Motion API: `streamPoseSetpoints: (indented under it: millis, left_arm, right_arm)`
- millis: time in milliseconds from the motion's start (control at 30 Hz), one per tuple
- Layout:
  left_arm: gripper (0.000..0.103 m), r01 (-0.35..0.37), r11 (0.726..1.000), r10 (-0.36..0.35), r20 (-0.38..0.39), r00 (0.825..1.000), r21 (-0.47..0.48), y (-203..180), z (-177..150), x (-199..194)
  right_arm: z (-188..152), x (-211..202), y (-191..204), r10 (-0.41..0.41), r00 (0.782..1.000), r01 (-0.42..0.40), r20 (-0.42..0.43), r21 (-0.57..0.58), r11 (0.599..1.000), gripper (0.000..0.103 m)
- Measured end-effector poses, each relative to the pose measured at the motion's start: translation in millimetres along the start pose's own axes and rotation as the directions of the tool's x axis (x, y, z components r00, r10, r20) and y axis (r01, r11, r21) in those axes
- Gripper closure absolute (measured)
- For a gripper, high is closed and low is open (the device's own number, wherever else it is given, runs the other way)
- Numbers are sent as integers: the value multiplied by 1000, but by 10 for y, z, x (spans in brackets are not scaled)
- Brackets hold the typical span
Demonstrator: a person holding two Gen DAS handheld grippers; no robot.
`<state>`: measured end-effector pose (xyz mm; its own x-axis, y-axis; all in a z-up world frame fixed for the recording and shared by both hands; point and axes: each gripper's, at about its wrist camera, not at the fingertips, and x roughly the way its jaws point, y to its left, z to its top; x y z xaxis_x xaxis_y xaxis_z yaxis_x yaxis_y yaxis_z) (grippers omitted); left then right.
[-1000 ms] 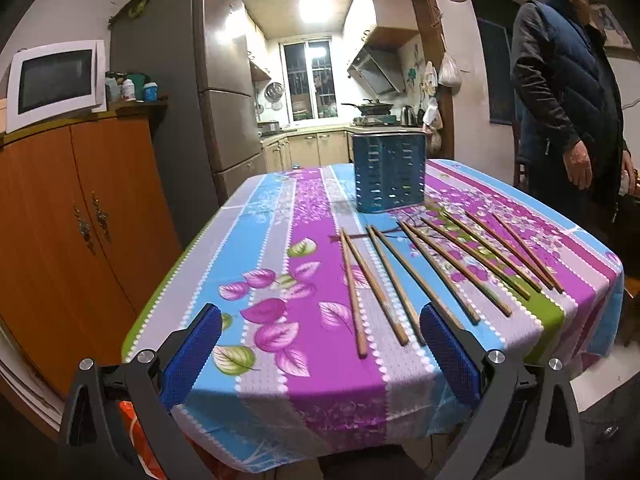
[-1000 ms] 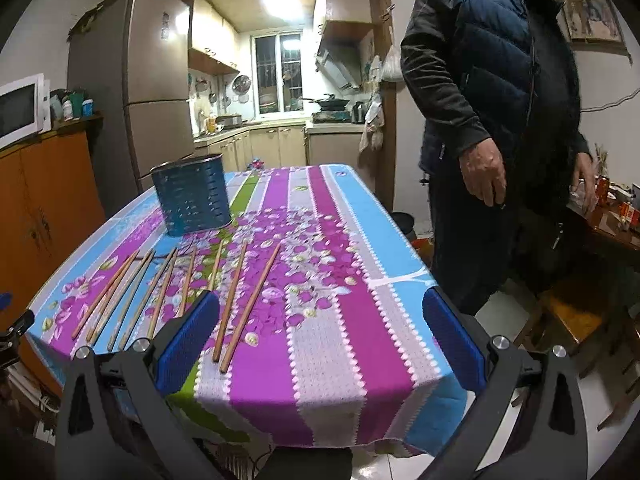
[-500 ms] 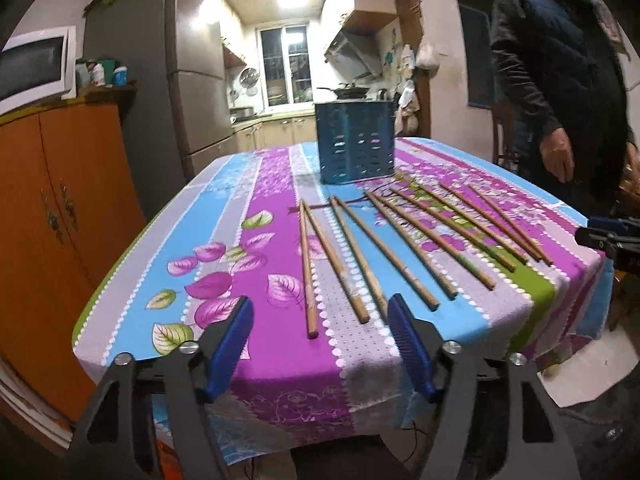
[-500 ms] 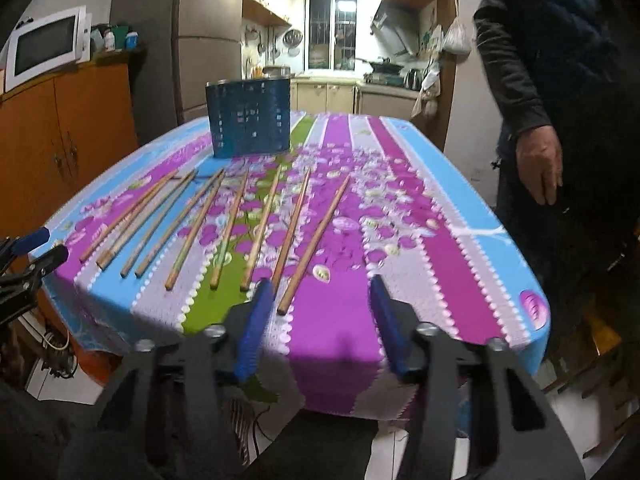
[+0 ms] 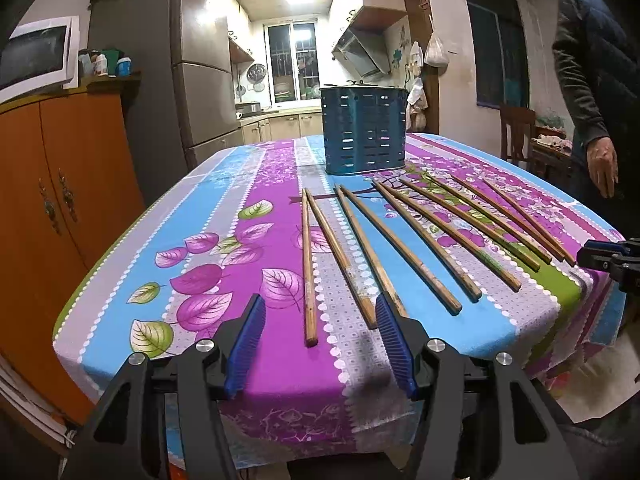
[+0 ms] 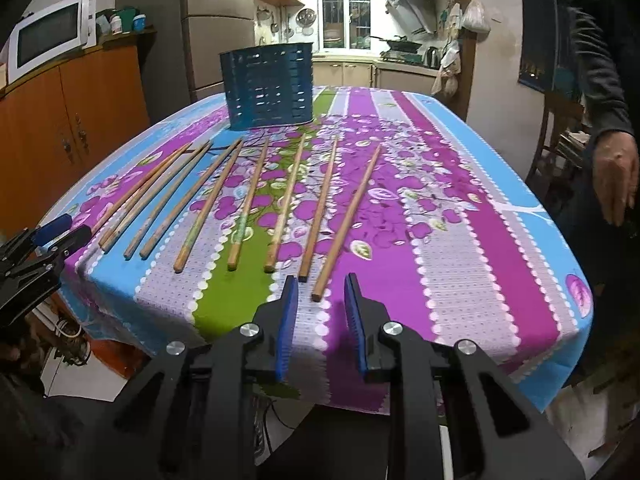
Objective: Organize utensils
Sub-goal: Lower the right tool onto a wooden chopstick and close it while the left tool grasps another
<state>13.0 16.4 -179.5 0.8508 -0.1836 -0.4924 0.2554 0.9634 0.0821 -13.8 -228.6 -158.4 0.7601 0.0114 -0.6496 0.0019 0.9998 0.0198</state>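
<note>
Several wooden chopsticks [image 5: 404, 240] lie side by side on the flowered tablecloth [image 5: 224, 240], pointing toward a blue perforated utensil holder [image 5: 362, 130] standing upright behind them. They also show in the right wrist view [image 6: 248, 196], with the holder [image 6: 268, 88] at the back. My left gripper [image 5: 320, 312] is open and empty at the near table edge, its fingers either side of the leftmost chopsticks' near ends [image 5: 310, 336]. My right gripper [image 6: 318, 286] is open with a narrow gap, empty, just short of the rightmost chopstick's end [image 6: 318, 294].
A person in a dark jacket [image 6: 600, 100] stands at the table's right side, hand [image 6: 616, 180] hanging near the edge. An orange cabinet [image 5: 60, 184] with a microwave [image 5: 36, 56] and a fridge [image 5: 200, 80] stand left. A wooden chair [image 5: 516, 132] is beyond.
Both grippers have moved in toward the near table edge and lower. Both have narrowed, the right one much more, and now line up with the chopsticks' near ends.
</note>
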Motion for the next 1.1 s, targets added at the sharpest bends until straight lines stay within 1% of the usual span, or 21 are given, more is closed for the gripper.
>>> streamPoseSetpoints:
  millis: [133, 200, 233, 333, 400, 500, 600, 800, 867, 933, 1100]
  left_arm:
    - [44, 3, 1000, -3, -6, 1000, -4, 7, -2, 27]
    - [44, 2, 1000, -2, -6, 1000, -1, 4, -4, 33]
    - [44, 4, 1000, -4, -7, 1000, -2, 5, -8, 40]
    - [44, 3, 1000, -3, -6, 1000, -7, 16, -13, 53]
    - [44, 2, 1000, -2, -7, 1000, -13, 30, -20, 70]
    - [44, 1, 1000, -1, -12, 1000, -19, 47, -34, 100]
    - [44, 3, 1000, -3, -14, 1000, -21, 40, -58, 118]
    - [44, 3, 1000, -3, -13, 1000, -20, 18, -87, 140]
    - [46, 8, 1000, -9, -11, 1000, -27, 30, -92, 145]
    - [57, 15, 1000, -15, -7, 1000, -24, 20, -93, 143]
    - [62, 6, 1000, -6, 3, 1000, -14, 34, -109, 144]
  right_arm:
    - [-6, 123, 7, -7, 1000, 7, -30, 1, 1000, 81]
    - [2, 143, 17, -20, 1000, 20, -24, -6, 1000, 82]
    - [5, 146, 27, -28, 999, 27, -23, -13, 1000, 86]
    - [-6, 134, 13, -35, 999, 34, -22, -14, 999, 90]
    - [-15, 119, -14, -58, 998, 57, -20, -11, 998, 93]
    - [-10, 129, -67, -89, 996, 89, -18, -4, 996, 93]
    - [-3, 134, -70, -101, 995, 101, -15, -11, 995, 93]
    - [-8, 147, -91, -102, 995, 102, 3, -4, 995, 92]
    - [-18, 142, -84, -105, 994, 105, 8, -3, 994, 92]
    - [-18, 141, -88, -106, 994, 106, 11, -1, 994, 92]
    - [-40, 122, -90, -105, 994, 104, 17, 8, 995, 92]
